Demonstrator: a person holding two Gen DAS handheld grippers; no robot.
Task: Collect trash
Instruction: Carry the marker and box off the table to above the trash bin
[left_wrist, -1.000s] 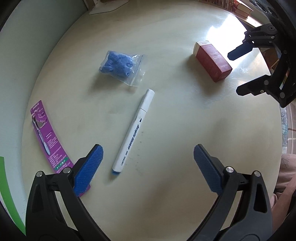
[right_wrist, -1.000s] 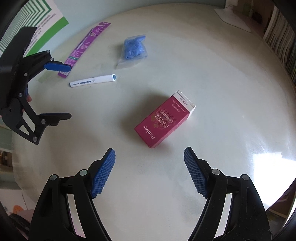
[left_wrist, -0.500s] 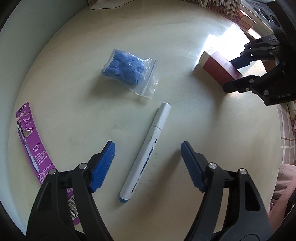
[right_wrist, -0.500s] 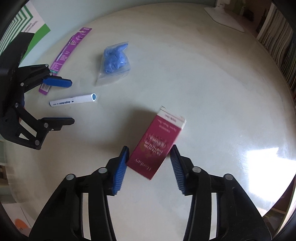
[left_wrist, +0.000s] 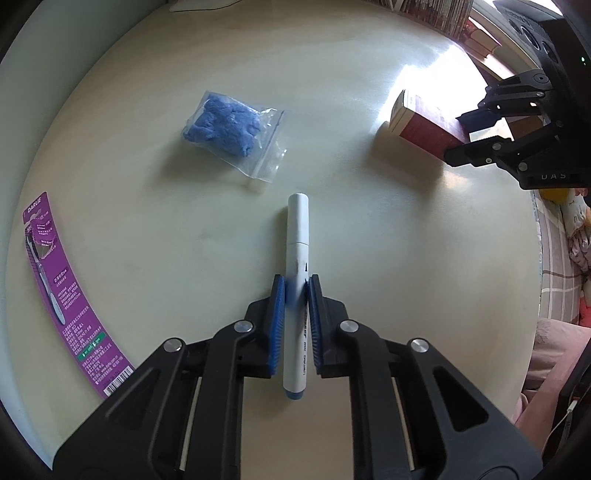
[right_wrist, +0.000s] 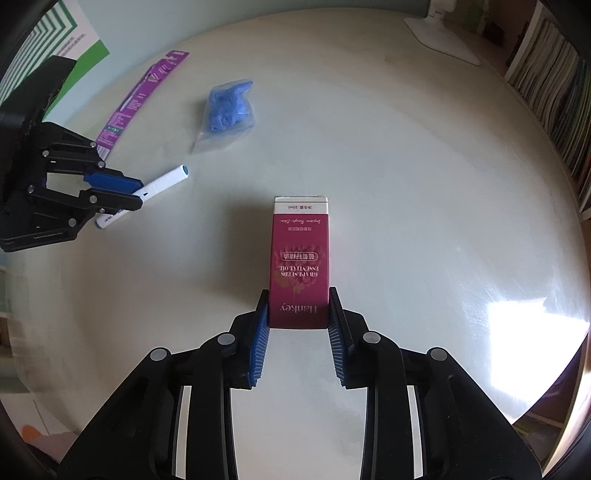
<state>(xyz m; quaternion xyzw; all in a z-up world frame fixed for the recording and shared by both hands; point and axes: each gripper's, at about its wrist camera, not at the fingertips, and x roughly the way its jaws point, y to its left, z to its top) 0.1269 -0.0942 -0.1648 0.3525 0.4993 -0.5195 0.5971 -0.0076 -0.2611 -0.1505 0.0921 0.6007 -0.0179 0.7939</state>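
- Blue-padded left gripper clenched on the white marker, lying on the round table
- Right gripper grasps the crimson box over the table

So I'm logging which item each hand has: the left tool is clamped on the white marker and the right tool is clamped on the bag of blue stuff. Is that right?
Not quite. The left tool is clamped on the white marker, but the right tool is clamped on the red box, as the right wrist view shows. The bag of blue stuff lies untouched on the table.
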